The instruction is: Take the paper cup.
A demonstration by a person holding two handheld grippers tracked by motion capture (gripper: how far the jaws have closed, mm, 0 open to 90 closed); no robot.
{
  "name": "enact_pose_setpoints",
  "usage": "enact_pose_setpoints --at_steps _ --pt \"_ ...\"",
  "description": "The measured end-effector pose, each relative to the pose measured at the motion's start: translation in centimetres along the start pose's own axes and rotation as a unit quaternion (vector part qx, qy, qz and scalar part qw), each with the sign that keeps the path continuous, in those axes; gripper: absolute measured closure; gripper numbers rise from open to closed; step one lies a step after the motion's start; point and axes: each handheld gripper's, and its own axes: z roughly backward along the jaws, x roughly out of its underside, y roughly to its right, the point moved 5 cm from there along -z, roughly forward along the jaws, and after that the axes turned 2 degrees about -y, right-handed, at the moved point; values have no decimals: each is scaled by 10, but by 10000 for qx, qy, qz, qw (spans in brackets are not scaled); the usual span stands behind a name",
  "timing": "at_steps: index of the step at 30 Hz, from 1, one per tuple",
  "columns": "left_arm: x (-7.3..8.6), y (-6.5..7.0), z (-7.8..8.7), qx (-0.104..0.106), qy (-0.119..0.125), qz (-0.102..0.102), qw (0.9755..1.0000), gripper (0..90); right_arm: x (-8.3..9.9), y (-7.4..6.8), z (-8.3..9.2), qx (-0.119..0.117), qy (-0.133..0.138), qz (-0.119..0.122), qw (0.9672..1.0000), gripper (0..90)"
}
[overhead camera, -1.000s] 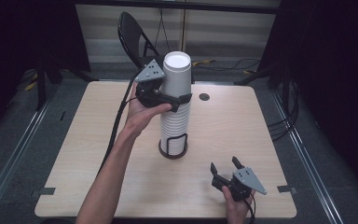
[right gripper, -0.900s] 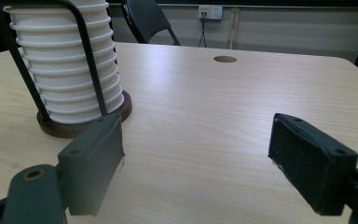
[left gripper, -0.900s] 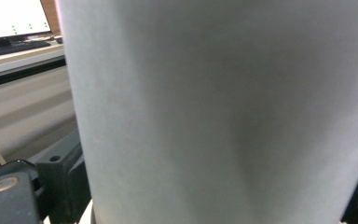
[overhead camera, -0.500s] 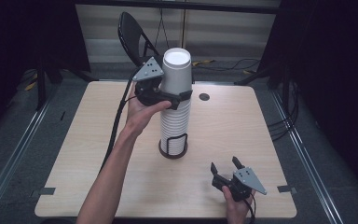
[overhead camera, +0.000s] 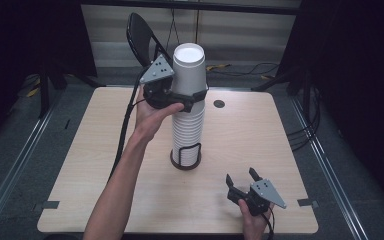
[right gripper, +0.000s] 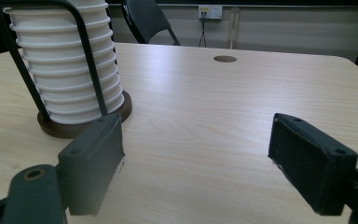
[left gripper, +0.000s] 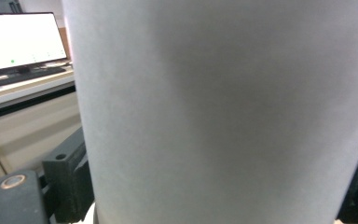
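Observation:
A tall stack of white paper cups [overhead camera: 187, 127] stands upside down in a black wire holder with a round dark base [overhead camera: 185, 161] at the table's middle. My left gripper [overhead camera: 192, 98] is held level at the top cup [overhead camera: 189, 65]. Its jaws have just been closing, one on each side of that cup, and their pads [left gripper: 70, 179] lie against its wall [left gripper: 223, 107]. My right gripper [overhead camera: 241, 176] rests near the front right of the table, open with nothing between its jaws [right gripper: 198, 158]. From there the lower cups [right gripper: 67, 70] and holder wire show at the left.
The light wooden table [overhead camera: 260, 130] has a small round hole [overhead camera: 219, 104] at the back. A black folding chair [overhead camera: 142, 30] stands behind the table. A lit monitor [left gripper: 18, 42] on a desk appears in the left gripper view.

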Motion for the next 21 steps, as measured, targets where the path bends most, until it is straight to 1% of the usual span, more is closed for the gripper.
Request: enact_pose_setpoints --at_steps 1,2,3,6,8,9,11,12,13,14,15,16,17,18,19,20,21 --pt "-3 0 2 48 37 -2 10000 102 0 0 0 -3 -3 0 10000 174" --pt "-4 0 2 48 74 32 10000 103 0 0 0 3 -4 -7 10000 174" --pt "-7 -2 4 -34 64 -40 10000 104 0 0 0 -1 -10 -9 10000 174" --pt "-11 -3 5 4 100 -1 9999 105 0 0 0 -2 -18 0 10000 174" --pt "-13 -3 5 3 134 -21 9999 106 0 0 -1 12 -12 0 10000 174" --pt "-15 -2 5 24 175 41 9998 106 0 0 0 -7 -21 0 10000 174" --pt "-17 -2 6 3 188 4 9998 105 0 0 -1 -11 -30 -10 10000 174" --pt "-18 -2 6 11 243 43 9997 105 0 0 -1 -12 -33 -6 10000 174" --pt "-19 -2 7 63 288 86 9995 105 0 0 -1 -11 -22 -15 10000 174" --pt "-19 -2 7 75 297 104 9995 105 0 0 -1 -5 -25 -24 10000 174" --pt "-20 -2 7 66 271 23 9996 105 0 0 -1 -7 -27 -30 10000 174" --pt "-20 -2 7 66 271 23 9996 105 0 0 -1 -7 -27 -30 10000 174" --pt "-21 -2 7 106 307 78 9994 105 0 0 -1 -9 -27 -32 10000 174" --pt "-22 -3 8 91 313 49 9995 105 0 0 -1 -13 -25 -37 10000 174" --pt "-24 -2 9 56 372 90 9993 105 0 0 -2 -24 -41 -15 10000 174" --pt "-25 -2 9 55 404 86 9991 105 0 0 -2 -24 -41 -15 10000 174" --pt "-27 -2 10 87 464 116 9988 105 0 0 -2 -9 -34 -20 10000 174"
